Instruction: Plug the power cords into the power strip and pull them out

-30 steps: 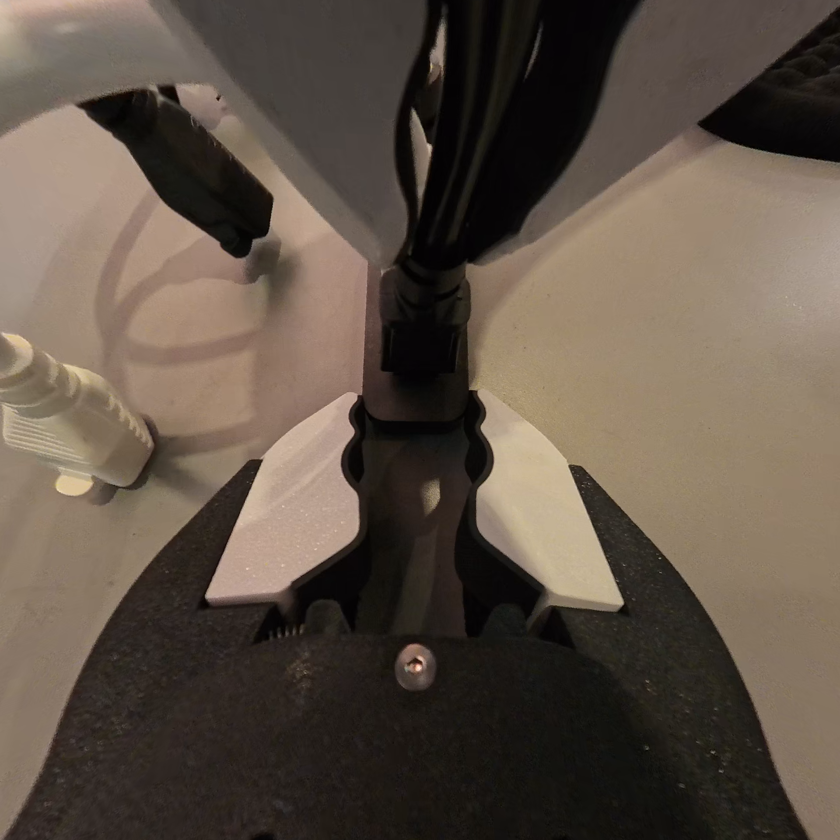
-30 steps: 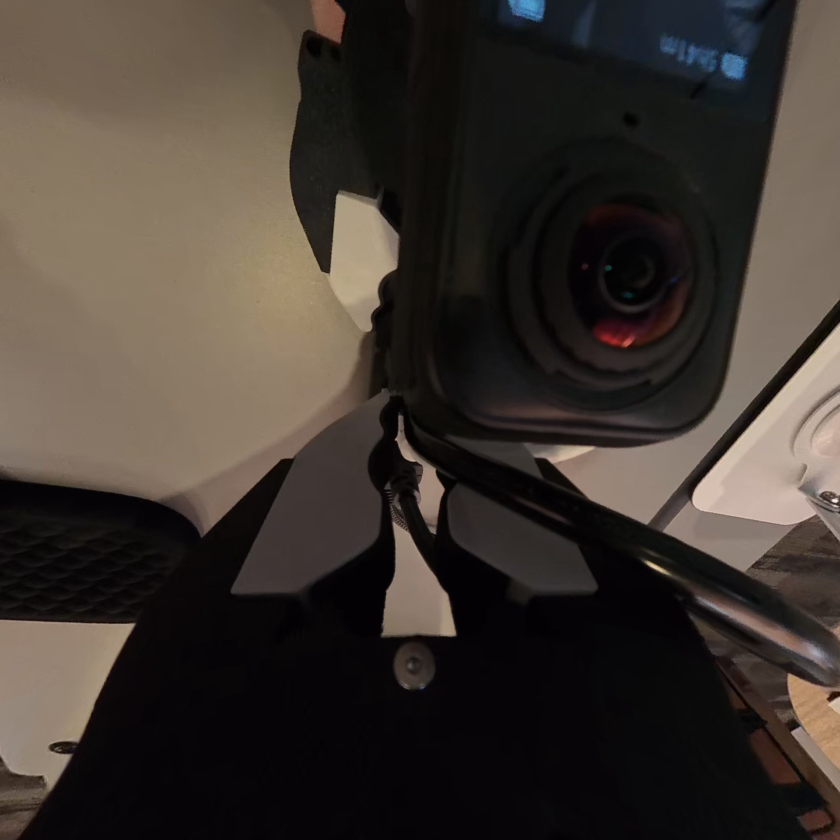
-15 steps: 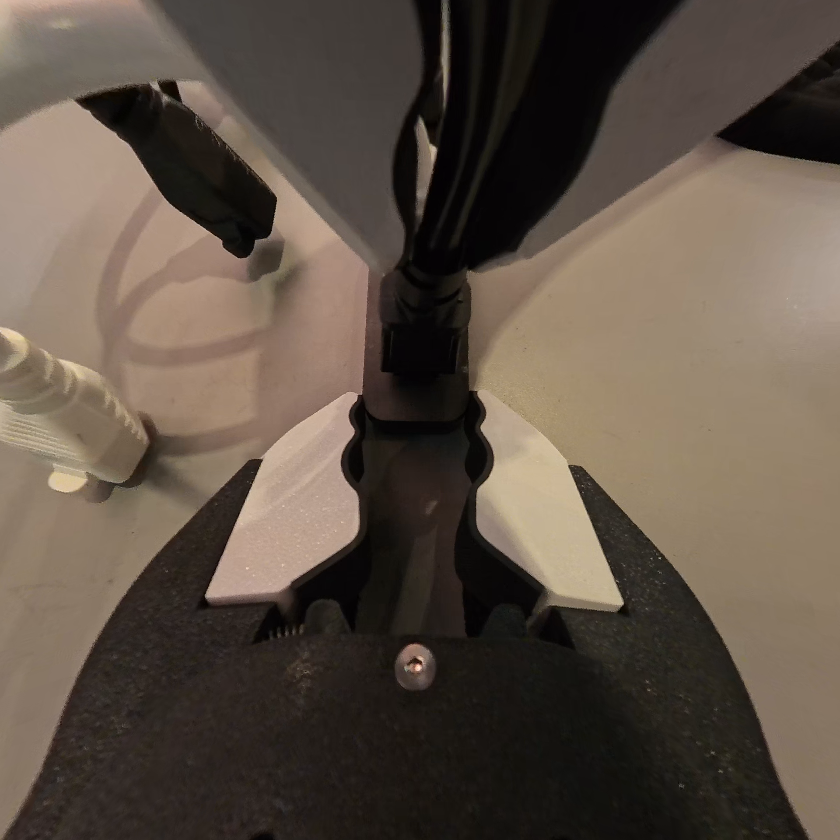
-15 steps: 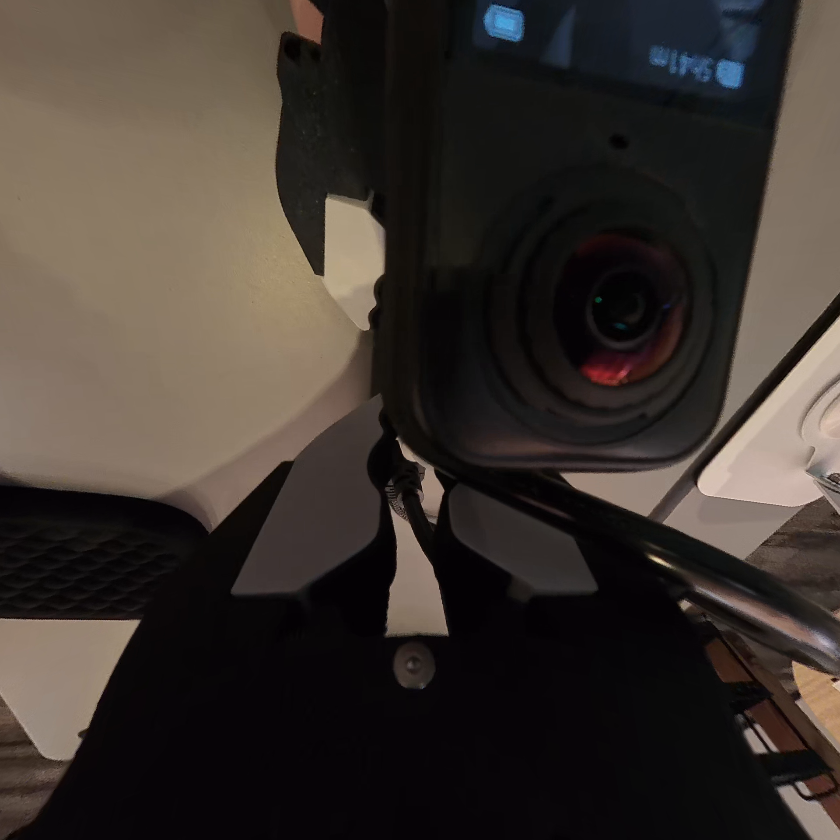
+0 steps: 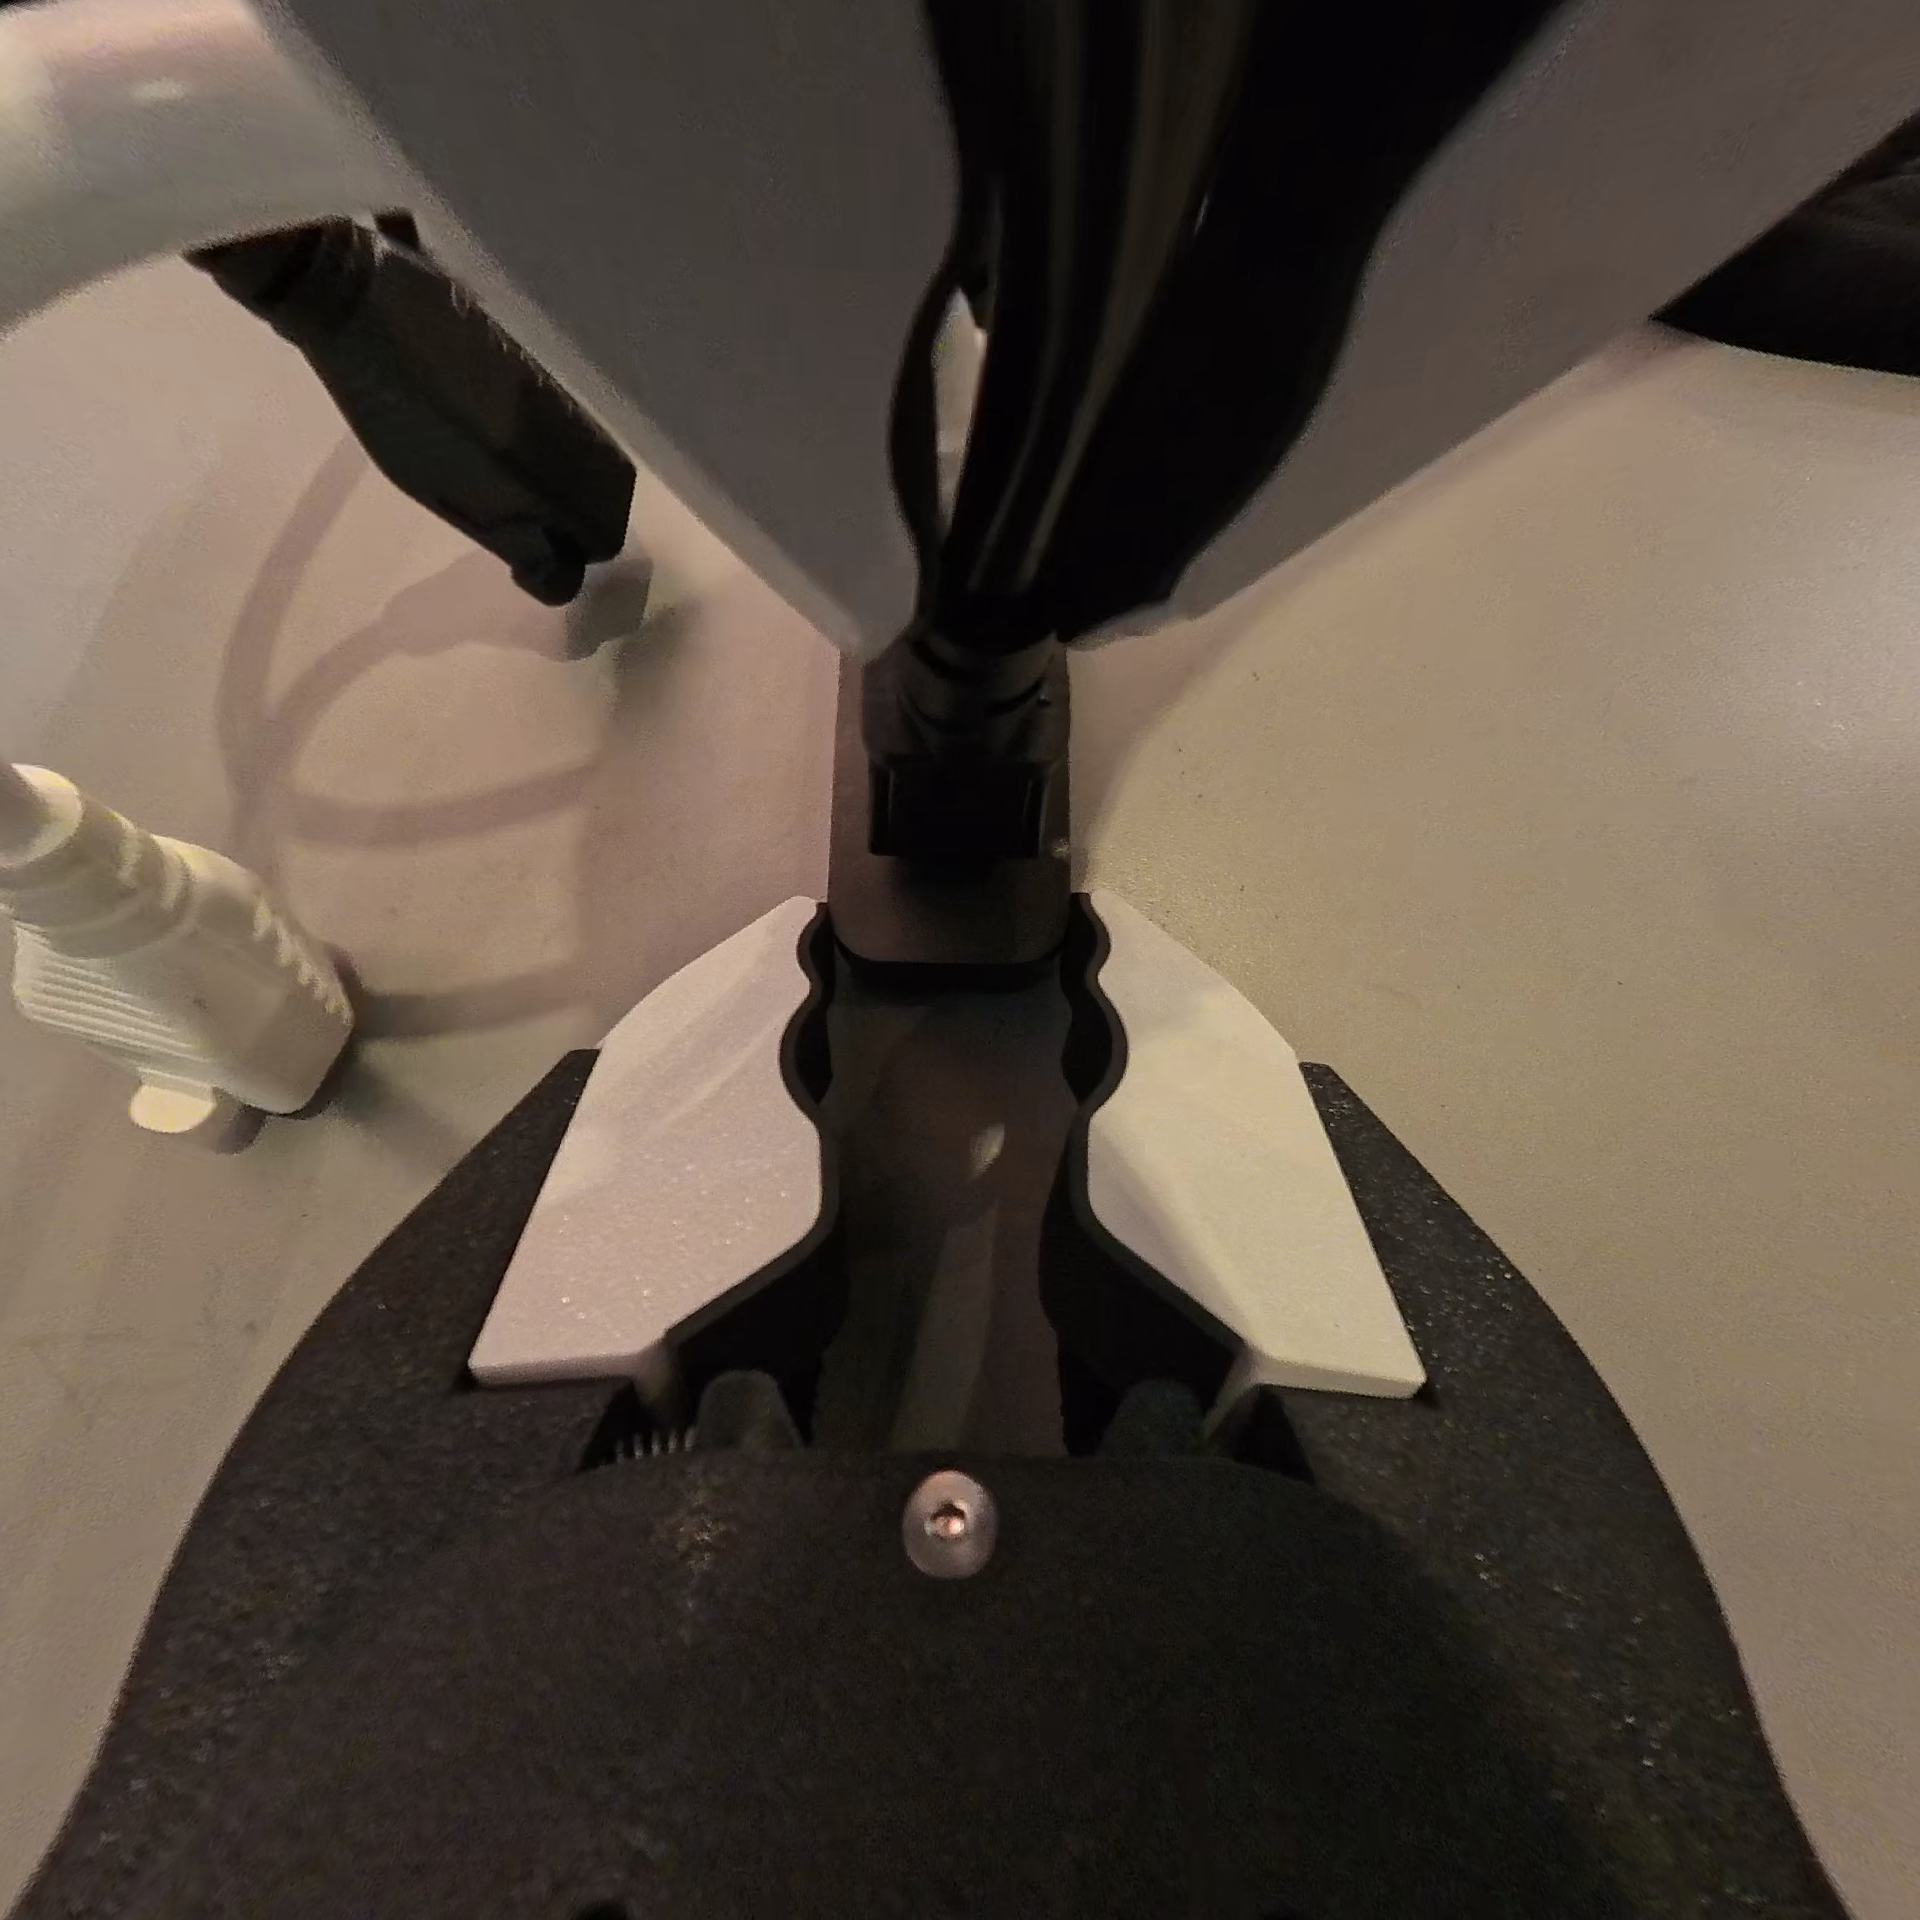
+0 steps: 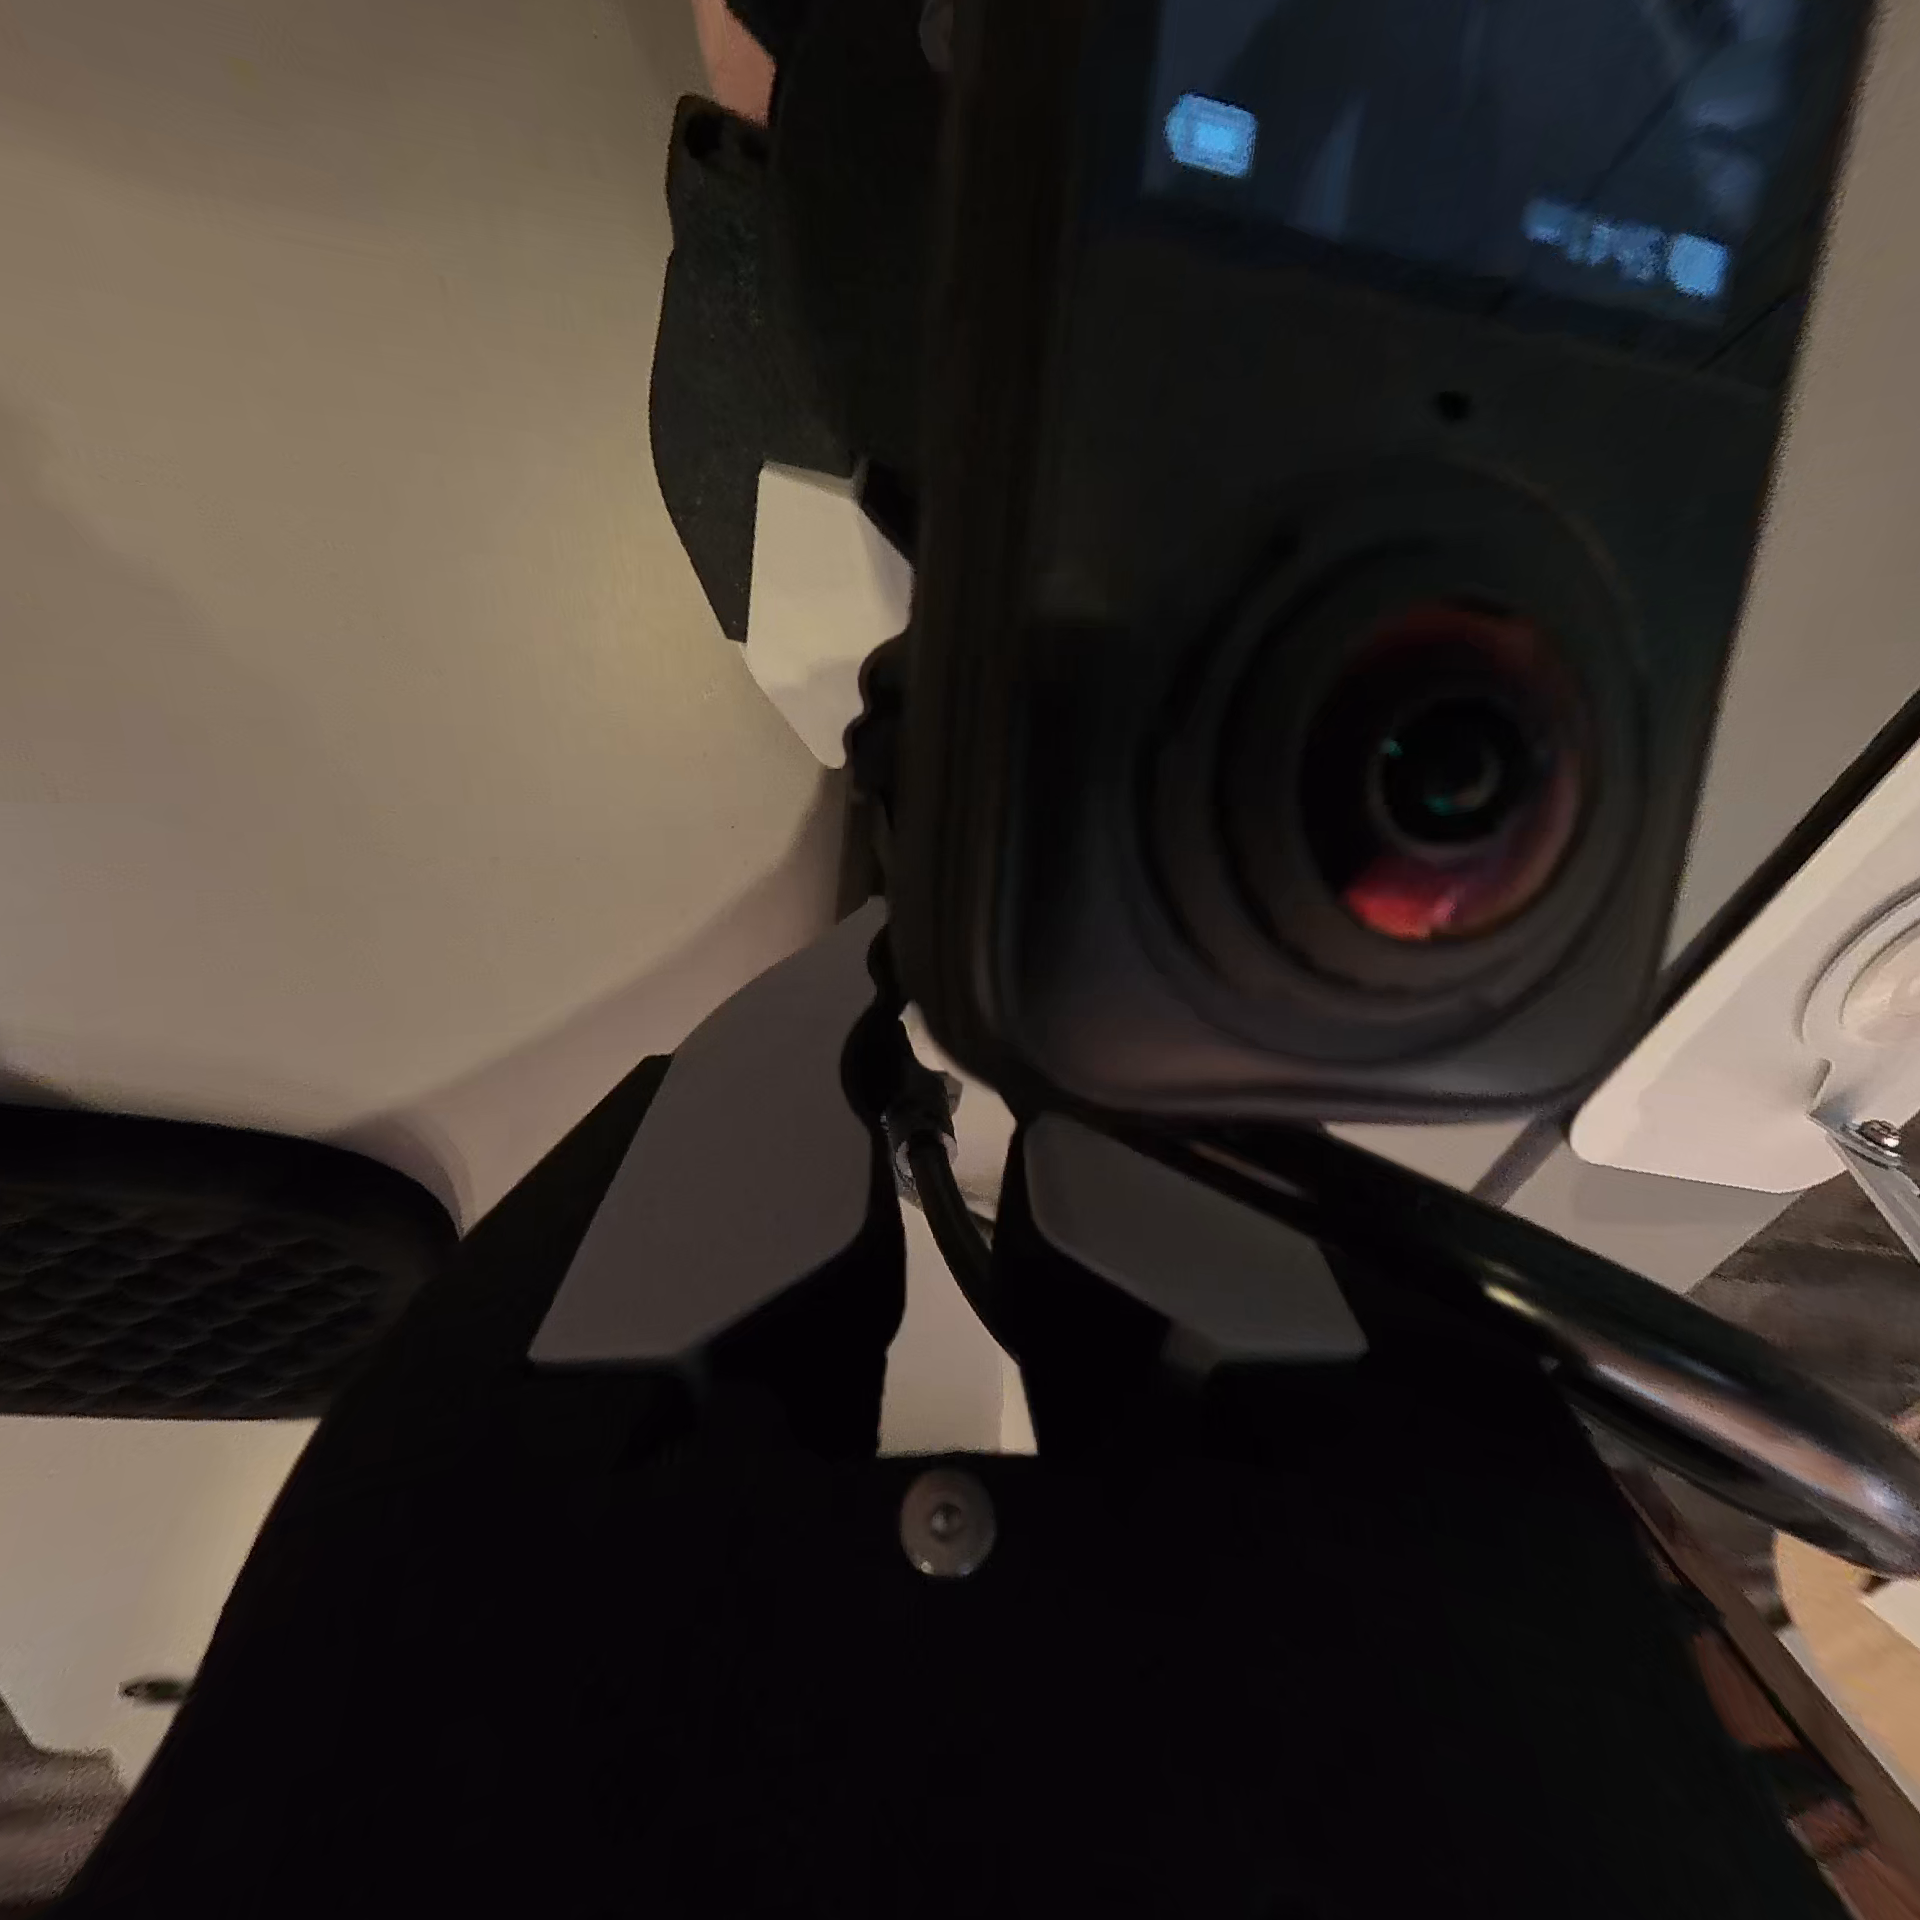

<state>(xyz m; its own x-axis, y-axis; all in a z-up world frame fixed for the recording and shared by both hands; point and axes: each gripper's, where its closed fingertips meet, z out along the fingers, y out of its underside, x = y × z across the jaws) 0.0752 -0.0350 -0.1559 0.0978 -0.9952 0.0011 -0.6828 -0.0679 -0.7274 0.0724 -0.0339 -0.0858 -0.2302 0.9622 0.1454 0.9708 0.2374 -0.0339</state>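
Grippers face each other, nearly touching.

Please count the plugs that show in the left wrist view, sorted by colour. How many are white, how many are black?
White plug: 1
Black plugs: 2, one at the upper left, one just past the fingertips
Total: 3
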